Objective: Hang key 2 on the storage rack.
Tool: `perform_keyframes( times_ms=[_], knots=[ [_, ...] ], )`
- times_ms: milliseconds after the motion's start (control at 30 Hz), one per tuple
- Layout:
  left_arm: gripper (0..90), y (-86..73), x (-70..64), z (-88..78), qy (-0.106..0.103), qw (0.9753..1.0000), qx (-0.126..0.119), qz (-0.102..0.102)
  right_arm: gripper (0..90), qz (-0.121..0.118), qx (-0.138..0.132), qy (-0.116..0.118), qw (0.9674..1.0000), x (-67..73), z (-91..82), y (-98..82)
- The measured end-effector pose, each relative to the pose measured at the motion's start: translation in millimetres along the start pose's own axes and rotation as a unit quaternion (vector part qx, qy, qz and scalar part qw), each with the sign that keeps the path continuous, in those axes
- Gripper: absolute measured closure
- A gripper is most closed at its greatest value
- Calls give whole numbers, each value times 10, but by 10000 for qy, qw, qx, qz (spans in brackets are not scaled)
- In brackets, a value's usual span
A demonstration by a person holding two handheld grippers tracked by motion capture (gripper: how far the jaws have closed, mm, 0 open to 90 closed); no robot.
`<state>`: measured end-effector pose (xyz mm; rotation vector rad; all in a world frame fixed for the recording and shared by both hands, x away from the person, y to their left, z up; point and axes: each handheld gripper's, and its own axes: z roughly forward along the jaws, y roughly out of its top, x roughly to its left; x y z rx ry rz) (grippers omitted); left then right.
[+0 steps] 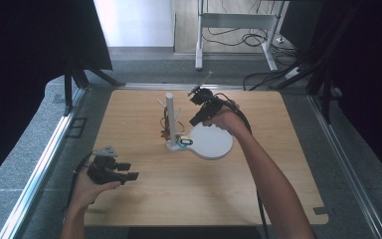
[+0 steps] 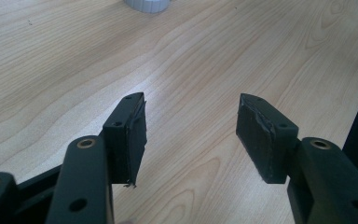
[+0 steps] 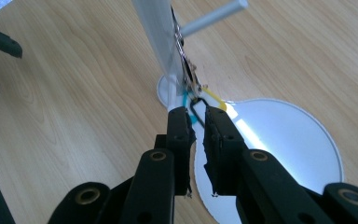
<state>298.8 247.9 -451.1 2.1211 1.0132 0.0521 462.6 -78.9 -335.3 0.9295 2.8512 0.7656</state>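
Note:
A white stand with an upright post (image 1: 169, 117) and thin side pegs stands mid-table, joined to a round white plate (image 1: 214, 144). Yellow (image 3: 214, 100), blue (image 3: 185, 99) and black (image 3: 196, 106) bands lie at the foot of the post (image 3: 161, 42). My right gripper (image 1: 194, 121) hangs tilted over the plate (image 3: 289, 149), just right of the post. In its own view the right gripper (image 3: 196, 114) shows only a narrow gap with nothing in it, its tips just short of the bands. My left gripper (image 1: 128, 171) rests low at the front left, wide open and empty (image 2: 192, 98).
Small metallic bits (image 3: 187, 70) hang against the post. A peg (image 3: 212, 16) sticks out toward the far side. The wooden table (image 1: 179, 199) is bare across its front half. Metal rails run along both sides, and desk legs with cables stand behind.

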Motion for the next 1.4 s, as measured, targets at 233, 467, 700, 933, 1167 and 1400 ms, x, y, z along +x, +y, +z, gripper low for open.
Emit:
perform_keyframes(
  times_ms=[233, 467, 700, 933, 1167, 1400],
  knots=[
    [433, 8, -9, 35, -1, 10000, 67, -13, 782, 165, -72, 17, 9998, -69, -30, -266],
    [429, 13, -23, 72, 0, 9999, 130, -7, 745, 220, -175, 7, 9996, -131, -64, -571],
    [424, 14, -24, 89, 16, 9999, 146, -24, 717, 274, -236, 27, 9993, -137, -33, -892],
    [424, 16, -16, 103, 20, 9998, 166, -52, 703, 463, -271, 15, 9986, -196, -17, -1224],
    [424, 18, -18, 110, 37, 9998, 176, -59, 685, 542, -232, -55, 9982, -235, -41, -1360],
    [423, 18, -22, 113, 43, 9998, 164, -48, 569, 460, -391, -66, 9982, -182, -33, -1422]
  ],
)
